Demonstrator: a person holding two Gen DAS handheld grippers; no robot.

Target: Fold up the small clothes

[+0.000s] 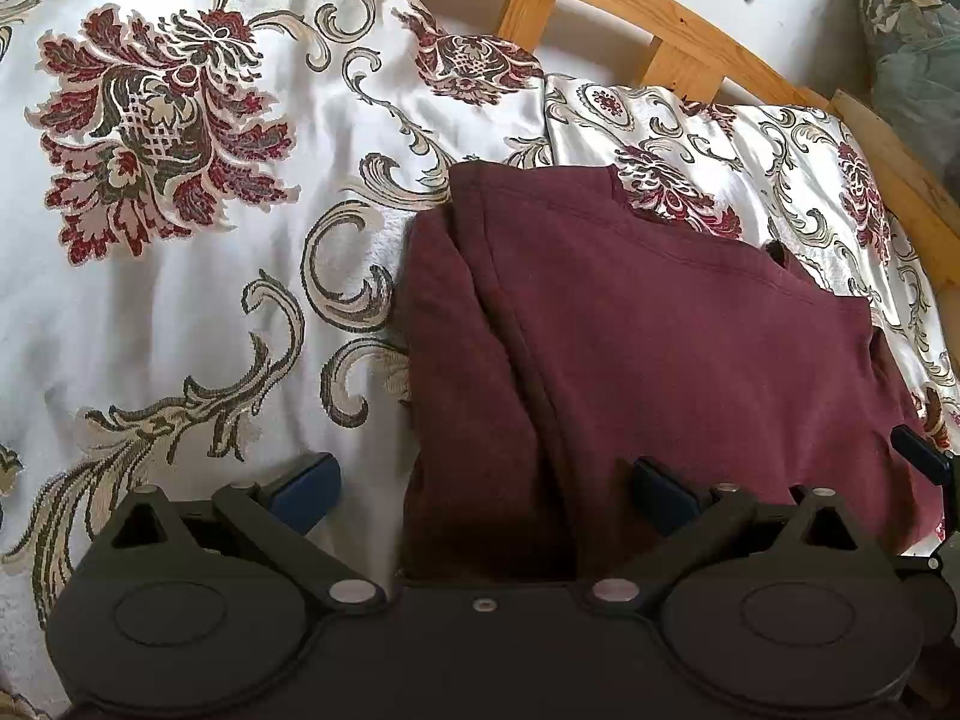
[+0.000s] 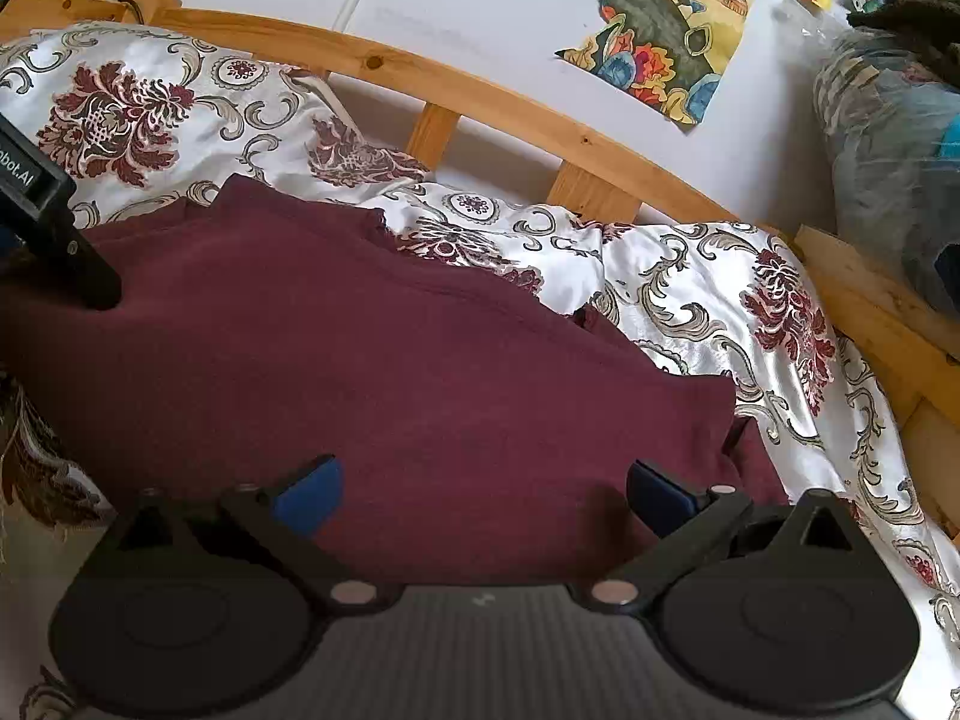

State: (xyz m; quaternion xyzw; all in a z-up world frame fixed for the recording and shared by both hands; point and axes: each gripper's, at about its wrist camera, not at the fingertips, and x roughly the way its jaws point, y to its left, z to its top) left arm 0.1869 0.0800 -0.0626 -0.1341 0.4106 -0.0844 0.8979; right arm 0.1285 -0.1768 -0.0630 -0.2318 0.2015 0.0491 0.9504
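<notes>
Bed [image 2: 708, 312] with white bedspread [image 1: 180, 330], dark red flowers and grey-beige scrolls in the pattern, surface rumpled. Wooden slatted rail [image 2: 480, 96] runs along the far side against the wall. Dark red garment [image 2: 360, 360] lies partly folded directly on the bedspread.

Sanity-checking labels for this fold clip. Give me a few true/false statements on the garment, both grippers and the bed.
1. The maroon garment lies on a floral bedspread. True.
2. The left gripper is shut on the garment. False: its jaws stand wide open, holding nothing.
3. The right gripper is open above the garment. True.
4. The bed frame is black metal. False: it is light wood with slats.
5. Colourful pictures hang on the wall. True.
</notes>
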